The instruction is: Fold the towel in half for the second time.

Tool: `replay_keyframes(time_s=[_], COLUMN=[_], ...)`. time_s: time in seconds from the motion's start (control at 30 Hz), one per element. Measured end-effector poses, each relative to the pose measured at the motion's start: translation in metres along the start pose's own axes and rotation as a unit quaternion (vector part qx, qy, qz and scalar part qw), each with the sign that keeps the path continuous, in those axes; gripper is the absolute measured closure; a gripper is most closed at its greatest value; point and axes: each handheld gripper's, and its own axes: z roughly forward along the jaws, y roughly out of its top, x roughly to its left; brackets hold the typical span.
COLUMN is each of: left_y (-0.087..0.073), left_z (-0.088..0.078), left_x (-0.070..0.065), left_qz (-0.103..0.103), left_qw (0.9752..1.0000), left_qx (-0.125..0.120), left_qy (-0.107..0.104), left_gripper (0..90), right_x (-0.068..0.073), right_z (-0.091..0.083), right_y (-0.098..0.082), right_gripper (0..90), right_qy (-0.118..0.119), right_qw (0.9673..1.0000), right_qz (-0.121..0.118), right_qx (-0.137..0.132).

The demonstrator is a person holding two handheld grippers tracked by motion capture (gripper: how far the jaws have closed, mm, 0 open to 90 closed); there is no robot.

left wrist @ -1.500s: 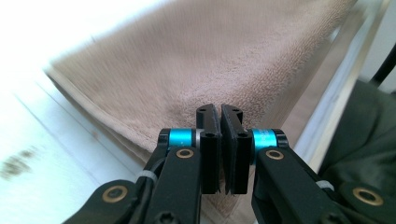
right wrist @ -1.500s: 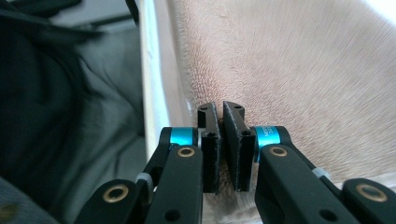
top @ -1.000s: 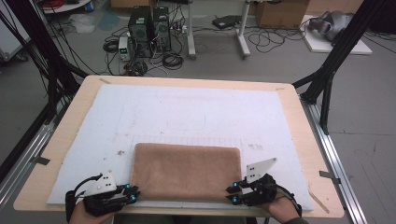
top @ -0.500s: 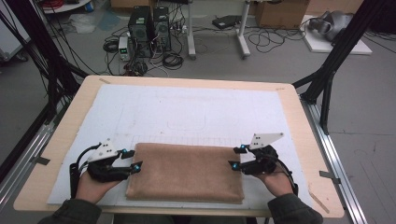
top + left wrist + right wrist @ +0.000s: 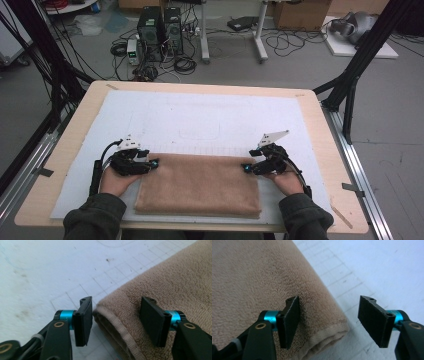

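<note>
A folded tan towel (image 5: 200, 187) lies on the white mat (image 5: 210, 120), close to the table's near edge. My left gripper (image 5: 154, 164) is at the towel's far left corner and my right gripper (image 5: 246, 167) at its far right corner. In the left gripper view the left gripper (image 5: 116, 320) straddles the towel's (image 5: 175, 282) folded corner with its jaws apart. In the right gripper view the right gripper (image 5: 332, 320) has one jaw over the towel (image 5: 249, 277) and one over the mat. Both pairs of jaws have just been opening, and neither presses the cloth.
The mat covers most of a wooden table (image 5: 65, 150), with bare mat beyond the towel. Black frame posts (image 5: 350, 85) stand at the table's far corners. Computers (image 5: 160, 25) and cables lie on the floor behind.
Both hands have moved away from me, from the towel's near corners to its far corners. Both pairs of jaws stand wider apart. The towel's outline looks the same.
</note>
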Motion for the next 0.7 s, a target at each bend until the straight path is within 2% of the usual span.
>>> replay_keyframes(time_s=[0.07, 0.1, 0.13, 0.2, 0.27, 0.37, 0.43, 0.53, 0.6, 0.7], left_y=[-0.002, -0.003, -0.003, -0.003, -0.003, -0.001, 0.002, 0.009, 0.021, 0.048], left_z=[0.0, 0.0, 0.0, -0.001, -0.001, -0.003, -0.007, -0.011, -0.012, -0.012], left_x=[0.002, 0.003, 0.003, 0.002, 0.001, -0.004, -0.007, -0.006, -0.004, 0.003], left_qz=[-0.01, -0.014, -0.013, -0.01, -0.014, -0.001, 0.002, -0.006, -0.007, -0.001], left_qw=[0.9999, 0.9998, 0.9998, 0.9998, 0.9996, 0.9999, 0.9999, 0.999, 0.9979, 0.9966], left_qx=[-0.003, -0.004, -0.004, -0.003, -0.004, -0.006, -0.015, -0.044, -0.061, -0.072], left_qy=[-0.009, -0.012, -0.013, -0.016, -0.023, -0.013, -0.002, 0.008, 0.022, 0.039], left_gripper=[47.1, 48.2, 49.7, 53.9, 61.1, 70.8, 75.4, 76.9, 77.1, 77.4], right_x=[-0.001, -0.001, -0.001, -0.001, 0.0, -0.001, 0.001, 0.001, -0.003, -0.016], right_z=[0.003, 0.004, 0.005, 0.004, 0.004, 0.001, -0.002, -0.01, -0.014, -0.02], right_y=[-0.001, -0.001, -0.002, -0.003, -0.008, -0.013, -0.009, 0.001, 0.013, 0.034], right_gripper=[35.6, 40.4, 48.1, 58.4, 67.6, 74.8, 76.6, 77.1, 77.1, 77.0], right_qy=[0.012, 0.016, 0.035, 0.052, 0.061, 0.071, 0.059, 0.032, 0.017, -0.005], right_qw=[0.9998, 0.9998, 0.9992, 0.9985, 0.998, 0.9967, 0.9977, 0.9987, 0.999, 0.999], right_qz=[0.009, 0.011, 0.017, 0.015, 0.007, 0.023, 0.008, -0.007, -0.011, -0.013], right_qx=[0.009, 0.01, 0.01, 0.005, -0.013, -0.032, -0.033, -0.04, -0.041, -0.043])
